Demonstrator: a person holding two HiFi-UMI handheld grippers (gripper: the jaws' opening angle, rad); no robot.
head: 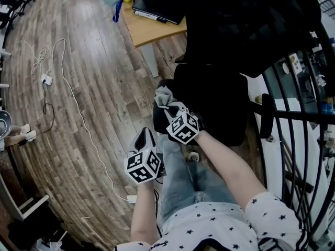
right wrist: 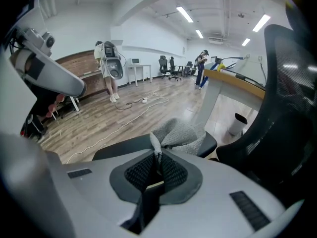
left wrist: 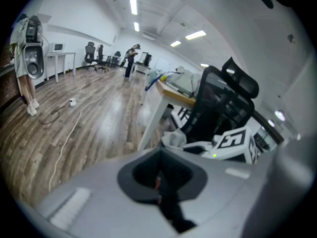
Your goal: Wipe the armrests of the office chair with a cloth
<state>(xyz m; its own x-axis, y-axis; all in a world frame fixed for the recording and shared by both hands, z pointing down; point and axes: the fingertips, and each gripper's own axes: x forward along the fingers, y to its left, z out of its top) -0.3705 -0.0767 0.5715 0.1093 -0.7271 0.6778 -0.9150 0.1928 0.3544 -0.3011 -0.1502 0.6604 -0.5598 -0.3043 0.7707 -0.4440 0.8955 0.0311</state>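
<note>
Wood-plank floor (head: pixel 94 61) spreads out to the left of a black chair (head: pixel 220 103); a white cable (head: pixel 78 109) trails loosely across the planks, well apart from the chair. Beyond the chair's back stands a bench (head: pixel 152 30) with a pale wooden top, and a flat black slab (head: pixel 159 5) lies on it.

On the chair's left side a dark padded armrest (head: pixel 158 118) juts forward, and a grey cloth (head: pixel 165 94) lies bunched on top of it, touching the pad. The right gripper (head: pixel 170 107) reaches over this armrest, its marker cube just behind it; its jaws are clenched on a pinched fold of the cloth (the ribbed pads meet around the fabric in the right gripper view), and the rest of the cloth fans out past the tips onto the pad.

The left gripper (head: pixel 144 137) hangs lower and further out from the chair, just beside the armrest's near end but apart from it; its jaws are pressed together with nothing between them. From its own view it looks across at the chair's backrest and headrest, with the other gripper's cube in front of them.

A second armrest (head: pixel 267 116) shows on the chair's far side. The person's bare forearms run down from both grippers, and jeans-clad legs stand just short of the seat.
</note>
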